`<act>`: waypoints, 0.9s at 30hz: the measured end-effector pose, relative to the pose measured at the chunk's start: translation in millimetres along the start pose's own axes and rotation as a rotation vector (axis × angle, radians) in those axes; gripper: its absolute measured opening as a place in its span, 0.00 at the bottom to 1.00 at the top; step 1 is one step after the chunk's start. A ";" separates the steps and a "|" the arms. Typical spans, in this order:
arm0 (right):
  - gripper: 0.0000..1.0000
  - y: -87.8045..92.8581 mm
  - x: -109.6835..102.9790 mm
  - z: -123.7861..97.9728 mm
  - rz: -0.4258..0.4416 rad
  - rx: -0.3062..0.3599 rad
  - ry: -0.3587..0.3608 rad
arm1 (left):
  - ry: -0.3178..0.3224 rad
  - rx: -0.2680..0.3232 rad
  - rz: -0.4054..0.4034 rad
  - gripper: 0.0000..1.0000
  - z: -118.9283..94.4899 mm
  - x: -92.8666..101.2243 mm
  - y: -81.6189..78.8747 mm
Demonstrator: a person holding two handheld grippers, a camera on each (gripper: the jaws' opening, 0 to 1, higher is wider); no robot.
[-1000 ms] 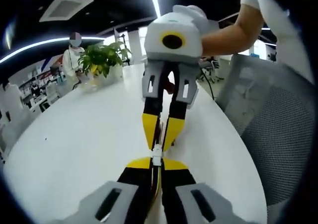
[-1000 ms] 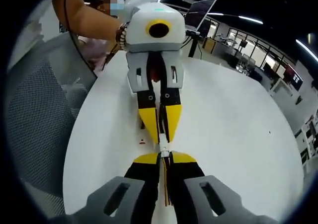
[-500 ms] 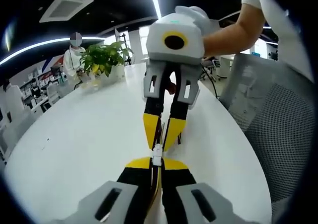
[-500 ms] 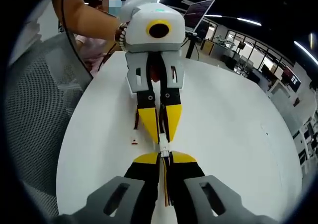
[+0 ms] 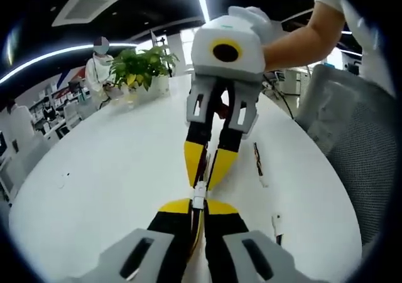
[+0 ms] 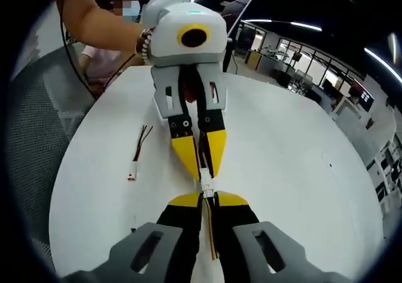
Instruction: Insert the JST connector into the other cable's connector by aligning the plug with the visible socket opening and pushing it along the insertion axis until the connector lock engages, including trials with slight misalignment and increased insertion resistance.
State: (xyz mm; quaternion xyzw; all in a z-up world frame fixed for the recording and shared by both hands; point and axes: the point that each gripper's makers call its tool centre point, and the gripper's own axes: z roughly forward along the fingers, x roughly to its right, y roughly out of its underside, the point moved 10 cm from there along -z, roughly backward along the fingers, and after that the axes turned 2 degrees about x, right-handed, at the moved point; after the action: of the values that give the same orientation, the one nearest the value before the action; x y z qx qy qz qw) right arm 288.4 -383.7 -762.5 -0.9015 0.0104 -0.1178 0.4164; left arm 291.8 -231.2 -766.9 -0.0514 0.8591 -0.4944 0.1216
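White table (image 5: 94, 189) carries a potted plant (image 5: 139, 68) far left and two spare cables (image 5: 259, 164) beside a mesh chair (image 5: 364, 170). Above it, the left gripper (image 5: 197, 206) and right gripper (image 6: 205, 197) meet nose to nose, each clenched on its own cable; their white JST connectors (image 5: 198, 197) touch end to end between the yellow tips.

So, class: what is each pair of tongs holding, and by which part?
Each pair of tongs, left and right, is shut on a thin wired cable just behind its small white connector; the two connectors meet tip to tip between them.
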 end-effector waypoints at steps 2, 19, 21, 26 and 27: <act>0.05 3.3 8.0 3.3 0.009 0.003 0.004 | -0.004 0.000 0.000 0.00 2.3 -4.3 0.1; 0.05 12.8 16.3 18.2 0.033 -0.035 -0.006 | 0.023 -0.040 -0.007 0.00 15.7 -16.6 14.8; 0.05 13.2 16.4 19.0 0.044 -0.039 -0.004 | 0.023 -0.046 -0.009 0.00 16.3 -16.7 15.5; 0.05 14.9 16.3 18.7 0.051 -0.045 -0.002 | 0.022 -0.055 -0.007 0.00 17.3 -16.3 16.0; 0.05 14.7 16.2 18.6 0.055 -0.045 -0.001 | 0.020 -0.055 -0.010 0.00 17.4 -16.3 16.1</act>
State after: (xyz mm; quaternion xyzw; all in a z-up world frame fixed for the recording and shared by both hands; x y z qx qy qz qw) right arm 309.4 -381.3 -781.9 -0.9100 0.0377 -0.1056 0.3991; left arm 312.6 -234.2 -786.5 -0.0540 0.8733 -0.4717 0.1090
